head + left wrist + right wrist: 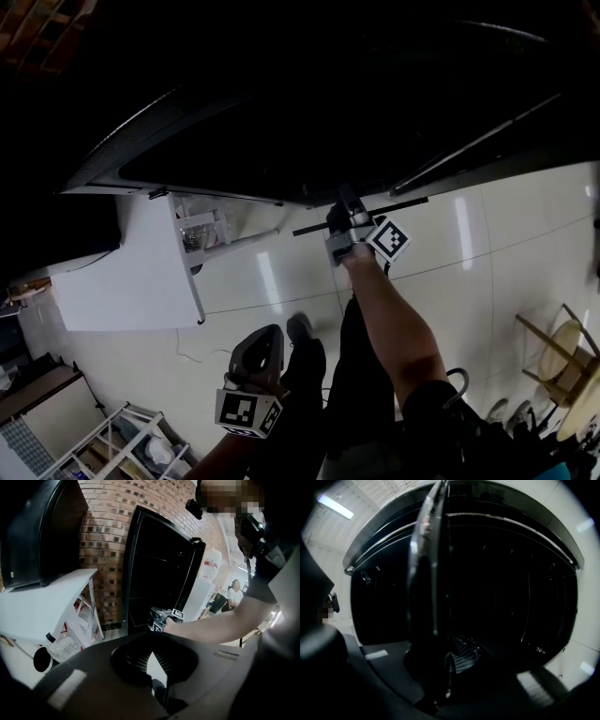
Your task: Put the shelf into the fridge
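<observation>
The shelf is a thin dark glass plate, seen edge-on as a line in the head view. My right gripper is shut on it at the fridge's dark open front. In the right gripper view the shelf rises edge-on from the jaws, with the black fridge interior filling the frame behind it. My left gripper hangs low beside the person's legs, apart from the shelf. Its pads meet with nothing between them. From there I see the right gripper at the fridge.
A white side unit stands left of the fridge, with a clear plastic bottle under it. A brick wall is behind. A white wire rack sits at lower left, a wooden chair at lower right. The floor is pale tile.
</observation>
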